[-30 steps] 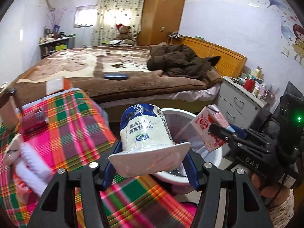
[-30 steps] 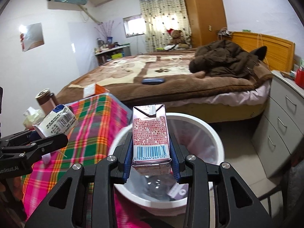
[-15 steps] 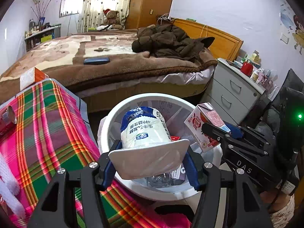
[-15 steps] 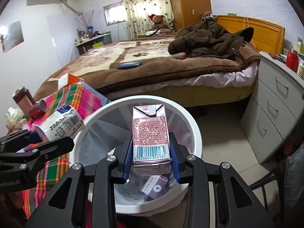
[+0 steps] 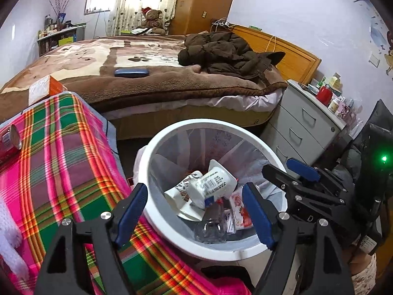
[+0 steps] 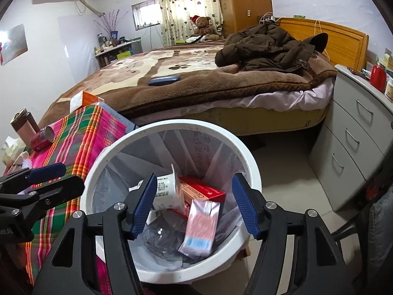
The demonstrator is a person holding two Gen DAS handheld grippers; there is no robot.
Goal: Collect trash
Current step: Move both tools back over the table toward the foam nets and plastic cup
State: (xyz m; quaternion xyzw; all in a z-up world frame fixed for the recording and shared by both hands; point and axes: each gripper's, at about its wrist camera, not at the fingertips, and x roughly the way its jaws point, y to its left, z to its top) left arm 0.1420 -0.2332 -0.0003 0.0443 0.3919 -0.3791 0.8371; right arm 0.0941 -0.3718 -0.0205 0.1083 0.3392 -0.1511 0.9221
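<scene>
A white trash bin (image 5: 157, 145) (image 6: 248, 157) with a clear liner stands on the floor beside the table. My left gripper (image 5: 195, 211) is open and empty above it. The white yogurt cup (image 5: 216, 183) (image 6: 164, 191) lies in the bin on other trash. My right gripper (image 6: 194, 206) is open and empty above the bin. The pink milk carton (image 6: 200, 228) is blurred, dropping into the bin next to a red box (image 6: 203, 191). The right gripper also shows in the left wrist view (image 5: 289, 172).
The table with a pink and green plaid cloth (image 5: 61, 162) (image 6: 81, 132) is left of the bin, with a red can (image 6: 43, 137) and an orange box (image 6: 83, 100) on it. A bed (image 5: 147, 73) lies beyond. A grey drawer unit (image 5: 302, 127) stands at the right.
Both grippers have opened over the bin. The yogurt cup left my left gripper and the milk carton left my right gripper; both are now in the bin.
</scene>
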